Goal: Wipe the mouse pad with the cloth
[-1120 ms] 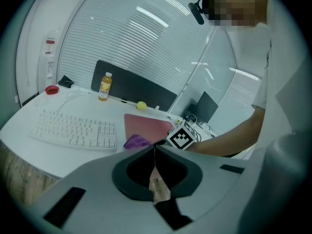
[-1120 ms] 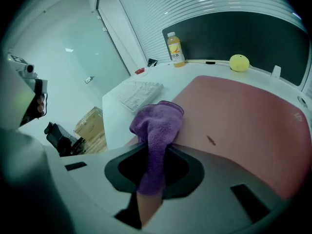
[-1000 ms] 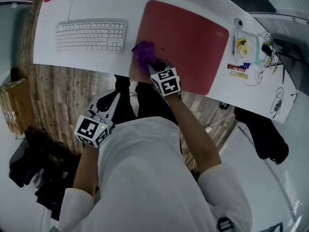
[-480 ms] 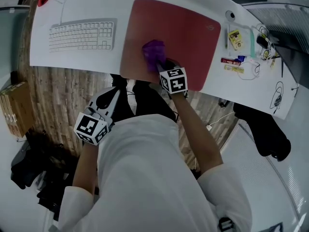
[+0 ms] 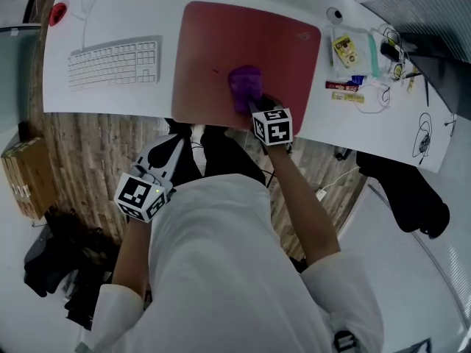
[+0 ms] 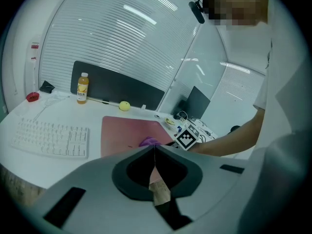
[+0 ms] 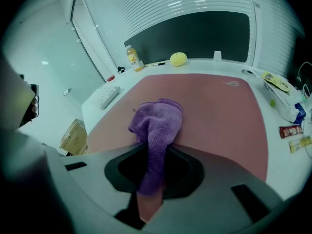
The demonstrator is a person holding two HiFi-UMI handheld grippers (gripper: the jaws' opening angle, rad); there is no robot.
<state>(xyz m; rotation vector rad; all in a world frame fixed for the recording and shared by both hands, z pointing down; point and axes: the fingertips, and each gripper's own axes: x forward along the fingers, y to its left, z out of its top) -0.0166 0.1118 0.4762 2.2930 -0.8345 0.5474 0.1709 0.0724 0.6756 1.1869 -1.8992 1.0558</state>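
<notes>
The right hand-held gripper (image 5: pixel 251 103) is clamped on the purple cloth (image 5: pixel 245 83). In the right gripper view its jaws (image 7: pixel 155 152) pinch a narrow tail of the cloth (image 7: pixel 158 123), and the bunched bulk spills forward past the tips and rests on the red mouse pad (image 7: pixel 219 111). So the cloth lies straight ahead of this hand-held gripper, toward the top of the head view. It sits slightly right of the pad's middle and nearer its lower edge. The mouse pad (image 5: pixel 221 43) is in the upper centre of the head view on the white tabletop (image 5: pixel 132 17), its long axis running across the frame. Bare red surface stretches away on both sides of the cloth and above it, so a stroke could probably run either way along that axis. The left hand-held gripper (image 5: pixel 171 153) hangs below the tabletop's edge, well apart from the pad, so the right is much the nearer. Its jaws (image 6: pixel 154 152) are closed together with nothing between them. The cloth looks soft, fuzzy and crumpled; the pad is flat, matte, with rounded corners. A white keyboard (image 5: pixel 114 63) lies just beside the pad at frame left.
</notes>
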